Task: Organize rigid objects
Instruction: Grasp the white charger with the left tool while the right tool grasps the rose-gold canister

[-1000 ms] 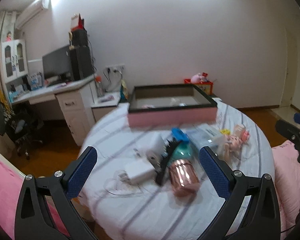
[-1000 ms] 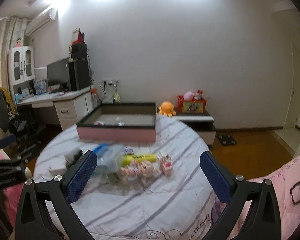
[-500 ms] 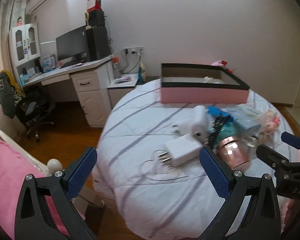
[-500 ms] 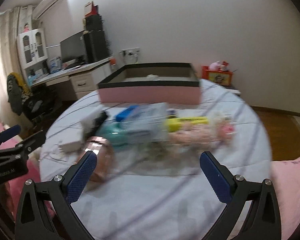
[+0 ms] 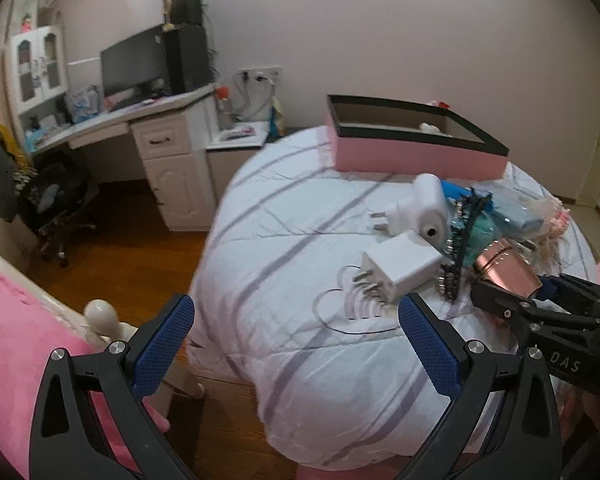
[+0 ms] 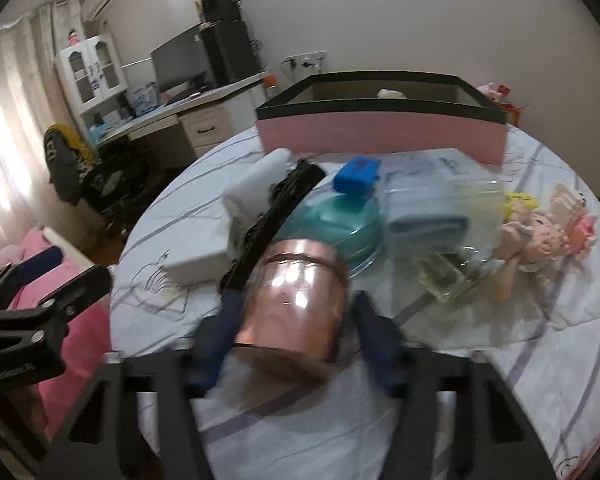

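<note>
A pink box [image 6: 380,136] with a black rim stood at the far side of the round table [image 5: 284,264], open on top; one small white thing [image 6: 391,93] showed inside it near the back wall, and the rest of its floor was hidden. In front of the box lay a heap: two white chargers [image 5: 400,268], a black comb [image 5: 462,244], a blue block [image 6: 358,174] on a teal dish [image 6: 340,220], a clear packet [image 6: 424,200] and dolls [image 6: 540,232]. The copper cup [image 6: 296,300] lay on its side at the near edge of that heap, its long axis running from the right gripper [image 6: 296,344] toward the box — one end faced the camera. The right gripper's jaws were closing with the cup between them, the blue pads right at its sides; blur hid whether they pressed yet. The left gripper [image 5: 296,344] hung spread wide over the table's near edge, pinching nothing.
</note>
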A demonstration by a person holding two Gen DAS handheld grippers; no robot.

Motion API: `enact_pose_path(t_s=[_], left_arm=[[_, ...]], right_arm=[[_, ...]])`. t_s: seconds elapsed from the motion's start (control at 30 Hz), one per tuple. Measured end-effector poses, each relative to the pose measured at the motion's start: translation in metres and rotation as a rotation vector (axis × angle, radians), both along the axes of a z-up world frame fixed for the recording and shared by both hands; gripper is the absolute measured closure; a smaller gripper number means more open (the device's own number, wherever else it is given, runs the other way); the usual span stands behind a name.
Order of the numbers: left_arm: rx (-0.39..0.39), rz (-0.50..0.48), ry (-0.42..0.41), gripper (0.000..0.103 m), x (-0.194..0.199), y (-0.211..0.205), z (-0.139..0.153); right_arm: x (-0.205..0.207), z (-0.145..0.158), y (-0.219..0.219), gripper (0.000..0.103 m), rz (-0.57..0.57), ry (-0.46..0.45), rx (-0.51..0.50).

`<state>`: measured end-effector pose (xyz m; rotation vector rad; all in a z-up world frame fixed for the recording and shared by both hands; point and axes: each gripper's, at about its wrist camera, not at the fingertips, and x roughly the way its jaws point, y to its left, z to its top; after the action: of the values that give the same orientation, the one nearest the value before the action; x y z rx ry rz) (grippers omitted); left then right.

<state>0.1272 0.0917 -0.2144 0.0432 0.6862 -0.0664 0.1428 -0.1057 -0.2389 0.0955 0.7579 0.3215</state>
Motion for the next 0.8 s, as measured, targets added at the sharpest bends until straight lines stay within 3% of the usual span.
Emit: enact_pose_path(t_s=[0.1, 0.27, 0.57, 0.73, 0.8], left_arm=[[-0.015, -0.031, 0.021, 0.000, 0.006, -0.008, -0.005], [-0.031, -0.084, 0.054, 0.000, 0.022, -0.028, -0.013], [0.007, -0.047, 0.110, 0.000, 0.057, -0.051, -0.033], [0.020, -0.048, 0.090, 0.000, 0.065, -0.056, -0.035], [0.010, -0.062, 0.085, 0.006, 0.066, -0.055, -0.035]], right_arm=[[-0.007, 0.002, -0.011, 0.054, 0.009, 0.004, 0.030], [-0.025, 0.005, -0.036, 0.054, -0.045, -0.016, -0.064], [-0.030, 0.005, -0.080, 0.054, -0.123, -0.012, -0.058], [-0.023, -0.001, -0.084, 0.054, -0.133, 0.001, -0.057], [-0.023, -0.001, -0.082, 0.054, -0.136, -0.001, -0.054]])
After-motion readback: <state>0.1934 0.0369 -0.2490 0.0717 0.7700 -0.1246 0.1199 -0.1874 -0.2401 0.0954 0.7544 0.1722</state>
